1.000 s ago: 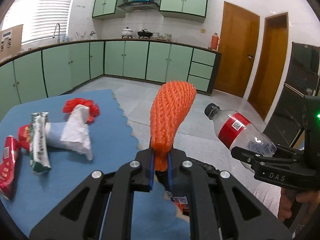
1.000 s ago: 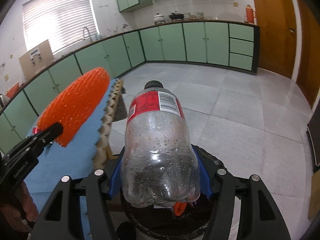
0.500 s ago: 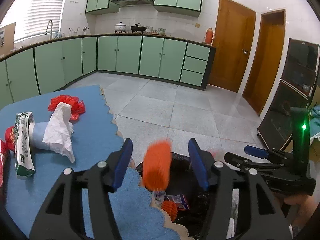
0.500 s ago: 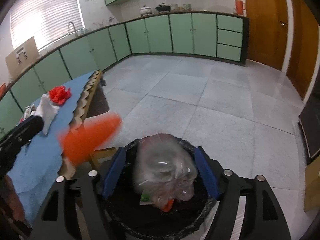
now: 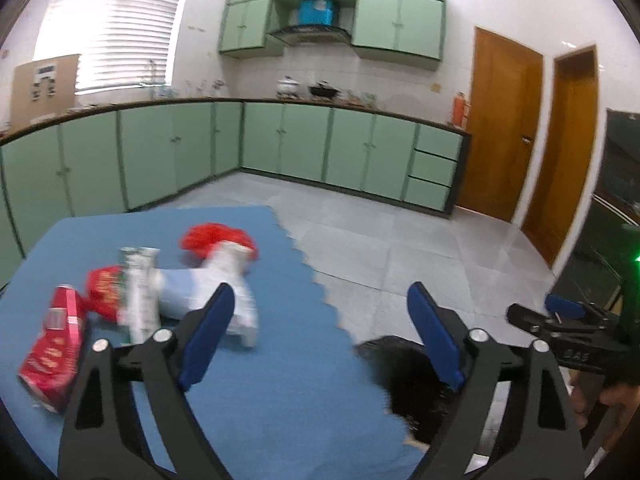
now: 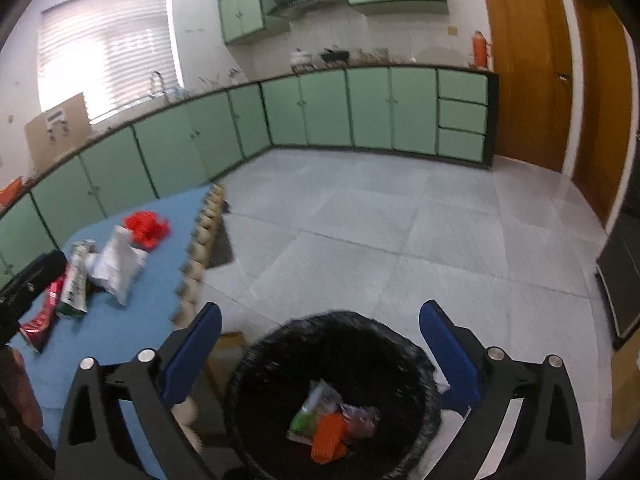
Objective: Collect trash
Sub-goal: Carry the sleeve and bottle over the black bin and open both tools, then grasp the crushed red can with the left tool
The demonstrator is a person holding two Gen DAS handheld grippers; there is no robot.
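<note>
Two hand-held grippers hover with nothing between their blue-padded fingers, both pairs wide apart and opening further. The right gripper (image 6: 320,344) hangs directly above a round bin lined with a black plastic bag (image 6: 256,368), which stands on the grey tiled floor (image 6: 400,220) just beside the table's scalloped right edge. At the bottom of the bin lie an orange foam fruit net (image 6: 328,436), a green-and-white wrapper (image 6: 308,412) and a crumpled clear plastic bottle (image 6: 360,420), touching one another.

The left gripper (image 5: 320,332) straddles that same scalloped edge, over the blue foam mat covering the table (image 5: 280,392), with the bin's black rim (image 5: 400,364) showing between its fingers on the right.

Rubbish remains on the blue table, gathered near its left side: a crumpled white paper tissue (image 5: 236,280) lies against a bunched red plastic net (image 5: 208,238) nearer the far edge; a green-and-white snack packet (image 5: 138,292) lies across a pale blue item whose kind cannot be told; a red wrapper (image 5: 102,290) sits just beside the packet, and a longer red foil packet (image 5: 54,352) lies closest to the table's left edge. The left-wrist view is blurred.

Part of a person's hand (image 5: 612,396) grips the right gripper's handle at the lower right of the left-wrist view. Green cabinets (image 6: 360,108) line the kitchen walls behind.
</note>
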